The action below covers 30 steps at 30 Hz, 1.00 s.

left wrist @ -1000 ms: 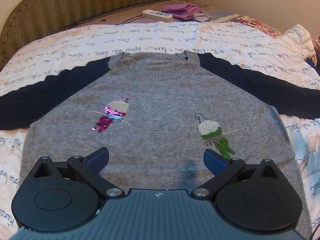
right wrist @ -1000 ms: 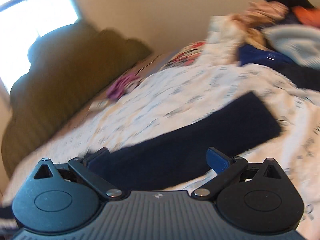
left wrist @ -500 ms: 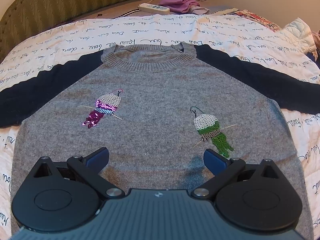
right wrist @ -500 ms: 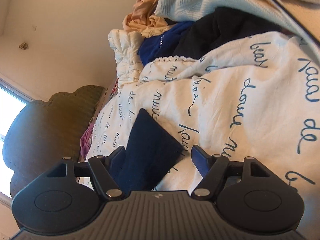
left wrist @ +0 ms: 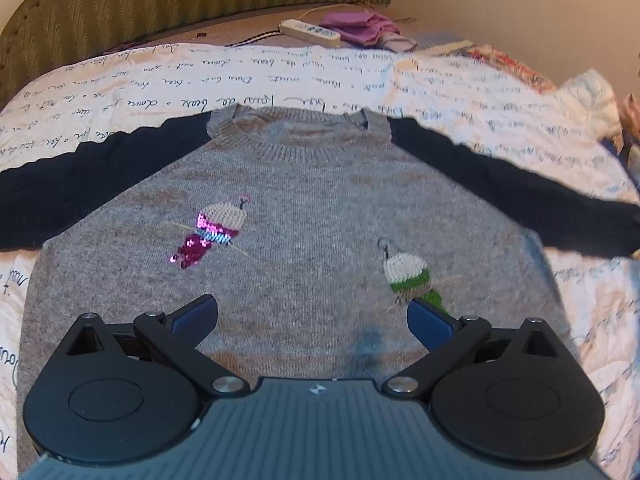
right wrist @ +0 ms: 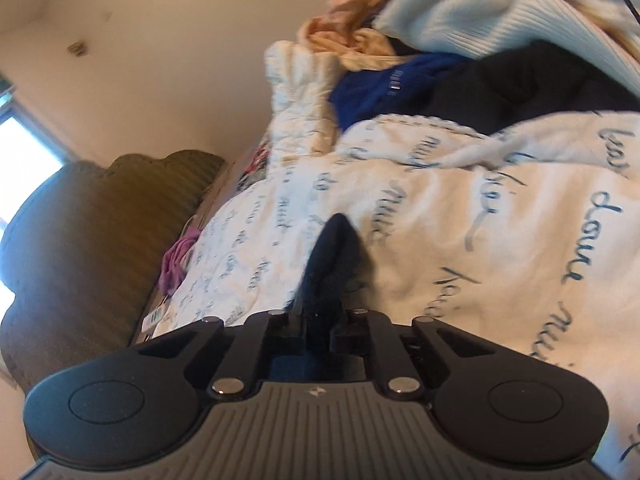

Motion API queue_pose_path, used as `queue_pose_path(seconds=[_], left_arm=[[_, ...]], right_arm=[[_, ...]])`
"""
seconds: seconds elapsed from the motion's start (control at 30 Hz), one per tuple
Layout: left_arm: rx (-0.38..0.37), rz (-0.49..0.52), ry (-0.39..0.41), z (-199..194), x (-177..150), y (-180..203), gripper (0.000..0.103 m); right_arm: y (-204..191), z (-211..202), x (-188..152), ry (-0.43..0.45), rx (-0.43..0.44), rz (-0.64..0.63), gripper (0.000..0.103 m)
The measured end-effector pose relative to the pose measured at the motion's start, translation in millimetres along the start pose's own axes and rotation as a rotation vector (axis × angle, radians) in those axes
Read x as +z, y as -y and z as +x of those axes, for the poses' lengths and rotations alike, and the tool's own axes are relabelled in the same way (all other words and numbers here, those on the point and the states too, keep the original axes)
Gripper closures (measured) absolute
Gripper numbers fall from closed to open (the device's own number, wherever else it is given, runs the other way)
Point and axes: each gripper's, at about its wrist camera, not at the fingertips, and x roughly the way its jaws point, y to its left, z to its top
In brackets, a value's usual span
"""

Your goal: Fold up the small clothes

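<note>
A small grey sweater (left wrist: 312, 216) with navy sleeves and two sequin birds lies flat, front up, on a white bedspread with blue script (left wrist: 280, 76). My left gripper (left wrist: 312, 316) is open and empty, hovering over the sweater's lower body. In the right wrist view my right gripper (right wrist: 318, 320) is shut on the end of the navy right sleeve (right wrist: 334, 256), which sticks up between the jaws, tilted sideways close to the bedspread (right wrist: 500, 240).
A green padded headboard (left wrist: 180, 4) runs along the back. A white remote (left wrist: 310, 33) and purple cloth (left wrist: 360, 28) lie near it. A pile of clothes (right wrist: 480, 40) sits at the bed's right side.
My right gripper has closed on the navy sleeve end, which lay between its open jaws half a second ago. My left gripper has shifted slightly over the sweater and stays open.
</note>
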Motion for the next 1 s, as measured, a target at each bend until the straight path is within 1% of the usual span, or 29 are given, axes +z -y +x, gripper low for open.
queue_pose_path(seconds=[0.07,0.13,0.17,0.2,0.23,0.27,0.3,0.37,0.4,0.47,0.53,0.57,0.6,0.63,0.67,0.73,0.8,0.83,0.87,0.9,0.93,0.97,1.0], left_arm=[[-0.079,-0.057,0.033,-1,9,-10,0.001],[-0.187,-0.143,0.063,2,22,-20,0.001],[-0.253,-0.191,0.068,5,30,-24,0.001],[-0.352,-0.247,0.066,11,39,-26,0.001],[-0.441,-0.287,0.054,17,46,-27,0.0],[-0.529,-0.325,0.025,26,53,-27,0.0],[-0.587,-0.359,-0.008,35,58,-25,0.0],[-0.666,-0.407,-0.051,52,62,-18,0.0],[-0.684,-0.413,-0.061,59,62,-13,0.0],[-0.682,-0.438,-0.081,75,62,-5,0.001],[-0.735,-0.485,-0.128,95,61,3,0.001],[-0.754,-0.513,-0.155,104,59,7,0.001],[-0.755,-0.531,-0.179,111,58,11,0.001],[-0.753,-0.547,-0.21,120,56,15,0.002],[-0.762,-0.553,-0.232,127,55,21,0.003],[-0.774,-0.538,-0.223,130,55,30,0.005],[-0.75,-0.505,-0.223,134,57,39,0.011],[-0.74,-0.491,-0.229,137,57,42,0.018],[-0.727,-0.479,-0.236,139,56,44,0.031],[-0.701,-0.467,-0.246,141,56,45,0.04],[-0.663,-0.453,-0.261,143,55,48,0.06],[-0.628,-0.438,-0.274,146,55,51,0.077],[-0.598,-0.423,-0.283,147,53,50,0.085]], right_arm=[[-21,-3,-8,-0.009,0.042,-0.048,0.094],[-48,-6,-21,-0.02,0.083,-0.13,0.095],[-62,-6,-30,-0.034,0.109,-0.176,0.095],[-77,-7,-42,-0.053,0.136,-0.225,0.095],[-94,-6,-55,-0.086,0.171,-0.278,0.094],[-108,-5,-70,-0.12,0.205,-0.326,0.094],[-123,-3,-85,-0.154,0.235,-0.375,0.094],[-146,0,-113,-0.207,0.287,-0.454,0.094],[-156,3,-127,-0.238,0.316,-0.476,0.094],[-167,8,-148,-0.287,0.35,-0.499,0.094],[-173,12,-165,-0.318,0.361,-0.516,0.094],[-173,14,-171,-0.34,0.361,-0.516,0.091],[-173,15,-176,-0.364,0.367,-0.507,0.091],[-172,15,-179,-0.383,0.371,-0.498,0.086],[-171,13,-182,-0.398,0.377,-0.498,0.076],[-165,4,-180,-0.4,0.382,-0.495,0.072],[-154,-7,-175,-0.411,0.394,-0.45,0.072],[-147,-14,-173,-0.411,0.402,-0.423,0.072],[-142,-23,-174,-0.405,0.407,-0.405,0.072],[-137,-29,-174,-0.4,0.408,-0.395,0.072],[-132,-35,-175,-0.396,0.405,-0.389,0.072],[-129,-39,-176,-0.393,0.404,-0.381,0.072],[-126,-42,-177,-0.39,0.402,-0.37,0.072]])
